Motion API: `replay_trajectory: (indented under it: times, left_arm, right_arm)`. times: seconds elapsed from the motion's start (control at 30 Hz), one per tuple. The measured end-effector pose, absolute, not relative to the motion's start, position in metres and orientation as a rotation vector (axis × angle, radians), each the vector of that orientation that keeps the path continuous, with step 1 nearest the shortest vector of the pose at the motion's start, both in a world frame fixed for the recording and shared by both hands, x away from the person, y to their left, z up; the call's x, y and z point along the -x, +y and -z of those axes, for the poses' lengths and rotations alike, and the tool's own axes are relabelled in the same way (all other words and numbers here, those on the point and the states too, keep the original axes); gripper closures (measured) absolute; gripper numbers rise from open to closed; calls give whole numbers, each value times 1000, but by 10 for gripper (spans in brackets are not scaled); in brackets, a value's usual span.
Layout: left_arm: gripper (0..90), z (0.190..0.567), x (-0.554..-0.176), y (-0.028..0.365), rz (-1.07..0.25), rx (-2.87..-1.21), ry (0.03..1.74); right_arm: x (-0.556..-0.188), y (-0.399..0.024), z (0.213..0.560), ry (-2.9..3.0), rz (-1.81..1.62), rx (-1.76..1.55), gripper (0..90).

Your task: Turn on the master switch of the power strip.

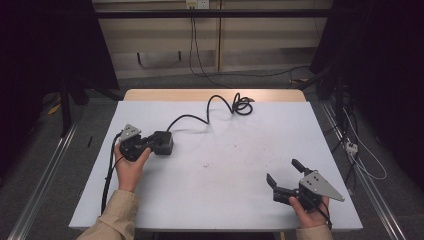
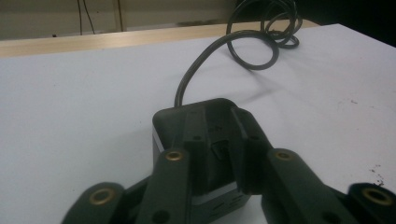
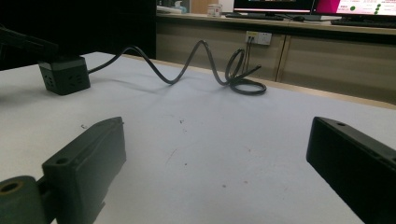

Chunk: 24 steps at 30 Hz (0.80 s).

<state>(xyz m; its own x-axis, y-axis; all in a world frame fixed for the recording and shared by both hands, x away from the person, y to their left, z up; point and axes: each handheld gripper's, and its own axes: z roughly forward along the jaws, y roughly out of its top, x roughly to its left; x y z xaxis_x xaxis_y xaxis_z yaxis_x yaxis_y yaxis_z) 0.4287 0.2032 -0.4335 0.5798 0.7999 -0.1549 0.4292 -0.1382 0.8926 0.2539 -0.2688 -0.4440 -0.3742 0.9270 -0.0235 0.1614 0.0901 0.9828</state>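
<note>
The left gripper [image 1: 150,142] clamped its jaws on the black cube [image 1: 162,142] at the counter's [image 1: 225,200] left side, its cable [image 1: 220,102] coiling behind, while the right gripper [image 1: 282,175] sat well right of the cube, jaws spread wide.

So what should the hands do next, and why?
Probably bring the right gripper over to the cord. The left gripper is shut on the black cube, while the right is open and holds nothing, and the cord lies looped and loose on the table.
</note>
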Motion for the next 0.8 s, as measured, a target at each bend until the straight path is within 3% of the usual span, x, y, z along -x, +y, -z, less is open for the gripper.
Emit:
replay_trajectory:
  times: [0.17, 0.27, 0.43, 0.47, 0.8]
  left_arm:
    - [637, 428, -428, 206, -424, -1711, 1026]
    - [502, 425, -428, 209, -414, -1702, 1035]
    - [404, 422, -426, 208, -399, -1714, 1040]
    - [328, 422, -426, 208, -400, -1713, 1045]
    - [154, 417, -419, 204, -399, -1713, 1024]
  right_arm:
    - [-257, -269, 444, 1649, -1348, -1095, 41]
    - [-256, -269, 445, 1655, -1344, -1096, 41]
    - [-254, -270, 444, 1648, -1342, -1097, 41]
    - [-253, -270, 444, 1648, -1340, -1093, 41]
    - [-251, -269, 442, 1642, -1346, -1093, 41]
